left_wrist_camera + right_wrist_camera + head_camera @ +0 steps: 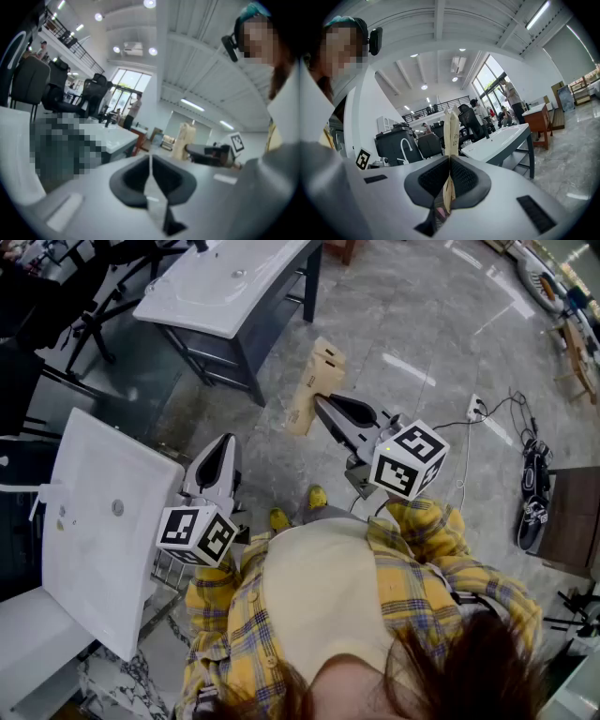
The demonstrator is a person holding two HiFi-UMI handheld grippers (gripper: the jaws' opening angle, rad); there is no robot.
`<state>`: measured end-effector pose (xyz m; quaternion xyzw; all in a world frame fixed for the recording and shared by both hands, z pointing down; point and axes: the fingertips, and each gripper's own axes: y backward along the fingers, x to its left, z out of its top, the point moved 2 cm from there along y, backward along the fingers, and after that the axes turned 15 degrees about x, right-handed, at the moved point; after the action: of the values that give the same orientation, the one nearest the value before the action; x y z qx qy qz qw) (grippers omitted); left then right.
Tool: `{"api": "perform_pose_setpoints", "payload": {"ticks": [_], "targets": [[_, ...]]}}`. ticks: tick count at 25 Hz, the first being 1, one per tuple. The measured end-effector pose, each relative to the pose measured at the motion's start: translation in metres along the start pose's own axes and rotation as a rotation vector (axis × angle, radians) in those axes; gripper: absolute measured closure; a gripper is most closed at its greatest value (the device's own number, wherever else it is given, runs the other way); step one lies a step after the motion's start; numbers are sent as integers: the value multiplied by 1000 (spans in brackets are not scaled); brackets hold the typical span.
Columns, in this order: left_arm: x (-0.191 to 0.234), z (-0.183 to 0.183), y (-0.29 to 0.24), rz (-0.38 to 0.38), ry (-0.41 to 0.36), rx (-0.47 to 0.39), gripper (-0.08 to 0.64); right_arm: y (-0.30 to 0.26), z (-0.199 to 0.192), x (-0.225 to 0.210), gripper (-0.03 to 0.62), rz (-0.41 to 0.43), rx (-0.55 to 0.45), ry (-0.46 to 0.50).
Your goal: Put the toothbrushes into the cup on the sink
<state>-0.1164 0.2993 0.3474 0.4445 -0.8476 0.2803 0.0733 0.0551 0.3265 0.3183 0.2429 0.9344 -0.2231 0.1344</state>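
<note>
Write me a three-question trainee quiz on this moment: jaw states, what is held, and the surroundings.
1. True or false: the left gripper has its jaws closed with nothing between them.
2. What does the right gripper hold? A: a cup. B: a flat brown cardboard pack. C: a bare toothbrush.
3. Fill in: the head view shows ___ white sinks.

Key: 1 true. 2 B. 3 two, one at the left, one at the top.

Open workspace hall, polished stone floor [422, 324], sink stands [220, 292], office chairs [471, 121], mezzanine [70, 40]
</note>
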Motion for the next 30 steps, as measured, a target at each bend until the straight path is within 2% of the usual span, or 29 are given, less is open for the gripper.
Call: {"api": "perform_pose_setpoints", "payload": {"ticks": [11,15,21,30], "targets": [[-3,-10,-10,12,-12,-12,551,-4,-8,-12,572,37,-13,-4],[-7,-5,-21,23,-14,-5,551,-6,-4,-22,572,57,-5,-9],[-20,14,-64,42,-15,32,551,-5,11,-64,572,89,20,-28],[-26,17,-77,73,-28,39,551,-3,12,-81,572,109,10,-34]]}}
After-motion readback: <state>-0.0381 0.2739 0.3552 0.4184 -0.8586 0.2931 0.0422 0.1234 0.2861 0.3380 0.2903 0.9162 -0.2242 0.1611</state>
